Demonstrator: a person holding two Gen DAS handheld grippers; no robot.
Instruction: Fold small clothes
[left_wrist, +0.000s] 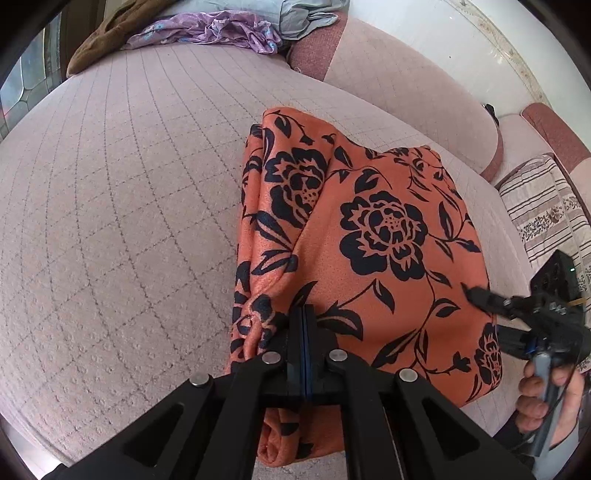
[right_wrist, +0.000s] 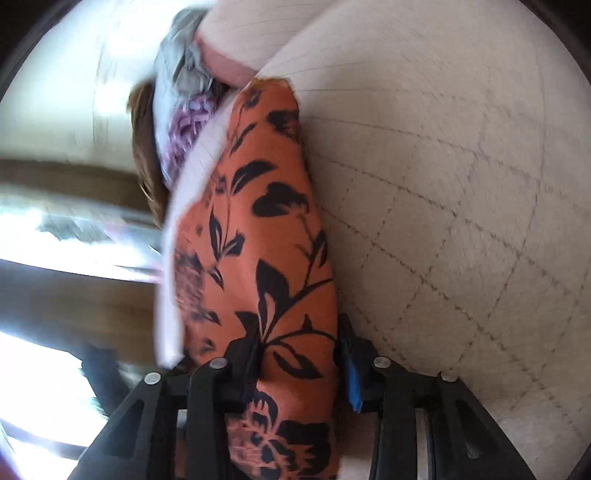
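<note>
An orange garment with black flowers (left_wrist: 369, 229) lies partly folded on a pink quilted sofa seat (left_wrist: 129, 221). My left gripper (left_wrist: 307, 314) is shut on its near left edge, where the cloth bunches up. My right gripper (left_wrist: 476, 295) shows at the right edge of the left wrist view, pinching the garment's right edge. In the right wrist view the garment (right_wrist: 273, 258) runs away from the camera between the fingers of my right gripper (right_wrist: 299, 347), which is shut on a thick fold. That view is blurred.
A pile of purple (left_wrist: 214, 29), brown (left_wrist: 107, 40) and grey-blue clothes (left_wrist: 306, 14) lies at the far end of the seat. The sofa back cushion (left_wrist: 413, 92) rises behind the garment. A striped floral cloth (left_wrist: 543, 206) lies at the right.
</note>
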